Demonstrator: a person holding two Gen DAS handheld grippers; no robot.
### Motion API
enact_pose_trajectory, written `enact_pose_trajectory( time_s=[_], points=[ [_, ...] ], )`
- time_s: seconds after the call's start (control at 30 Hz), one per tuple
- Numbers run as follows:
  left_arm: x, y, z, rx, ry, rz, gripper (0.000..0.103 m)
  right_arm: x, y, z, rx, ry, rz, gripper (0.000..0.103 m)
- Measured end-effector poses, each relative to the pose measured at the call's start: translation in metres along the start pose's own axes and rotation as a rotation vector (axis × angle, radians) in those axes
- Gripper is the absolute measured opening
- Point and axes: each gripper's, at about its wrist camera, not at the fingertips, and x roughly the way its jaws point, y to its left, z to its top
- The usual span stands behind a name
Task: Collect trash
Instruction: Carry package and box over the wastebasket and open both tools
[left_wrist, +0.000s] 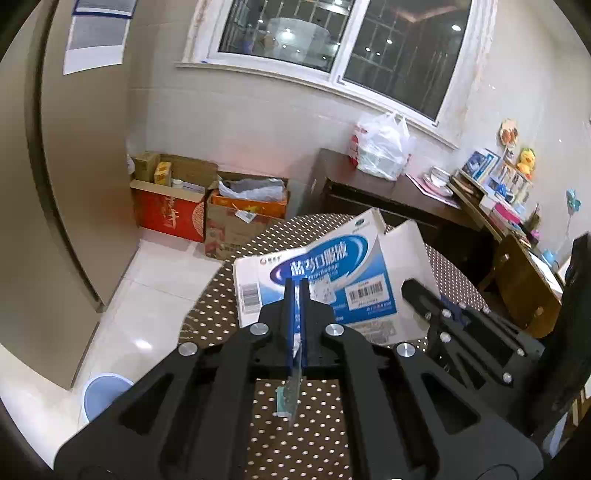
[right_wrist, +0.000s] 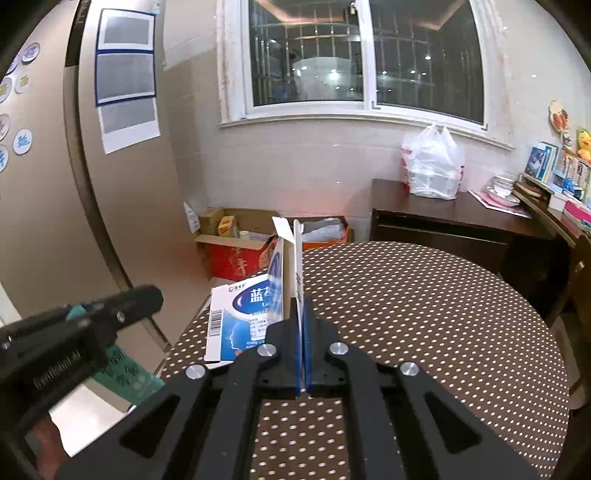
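A flattened blue-and-white medicine carton (left_wrist: 325, 269) is held above the round dotted table (left_wrist: 299, 424). My left gripper (left_wrist: 294, 284) is shut on a thin clear wrapper with a teal strip (left_wrist: 290, 391) that hangs from its jaws, in front of the carton. My right gripper (right_wrist: 300, 301) is shut on the carton's white flap (right_wrist: 297, 258); the printed carton panel (right_wrist: 243, 314) hangs to its left. The right gripper shows in the left wrist view (left_wrist: 421, 291) at the carton's right edge. The left gripper shows in the right wrist view (right_wrist: 147, 299) at the left.
Open cardboard boxes (left_wrist: 207, 206) full of packaging stand on the floor by the wall. A blue bin (left_wrist: 101, 393) stands on the floor left of the table. A dark sideboard (right_wrist: 454, 218) carries a white plastic bag (right_wrist: 432, 166), dishes and books. A chair (left_wrist: 524, 284) stands at the right.
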Motion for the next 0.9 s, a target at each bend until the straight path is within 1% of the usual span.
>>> enact_pose_trajectory(
  time_s=[0.13, 0.23, 0.37, 0.5, 0.6, 0.73, 0.77, 0.9],
  points=[
    [-0.016, 0.017, 0.006, -0.019, -0.028, 0.01, 0.002, -0.001, 0.018, 0.003, -0.014, -0.004, 0.029, 0.002],
    [-0.028, 0.035, 0.008, -0.038, -0.045, 0.031, 0.002, -0.003, 0.036, 0.006, -0.021, -0.008, 0.07, 0.002],
    [-0.045, 0.065, 0.009, -0.066, -0.068, 0.07, 0.002, -0.001, 0.073, 0.007, -0.046, -0.009, 0.129, 0.002],
    [-0.063, 0.105, 0.006, -0.093, -0.087, 0.132, 0.002, 0.003, 0.12, 0.004, -0.086, 0.003, 0.193, 0.002],
    [-0.074, 0.133, -0.002, -0.114, -0.091, 0.184, 0.002, 0.012, 0.157, -0.003, -0.116, 0.024, 0.23, 0.002],
    [-0.085, 0.185, -0.023, -0.156, -0.078, 0.259, 0.002, 0.022, 0.205, -0.017, -0.169, 0.049, 0.256, 0.002],
    [-0.087, 0.197, -0.029, -0.168, -0.074, 0.275, 0.002, 0.028, 0.223, -0.024, -0.193, 0.053, 0.253, 0.002],
    [-0.083, 0.253, -0.062, -0.243, -0.026, 0.338, 0.002, 0.048, 0.269, -0.048, -0.229, 0.099, 0.274, 0.002]
  ],
)
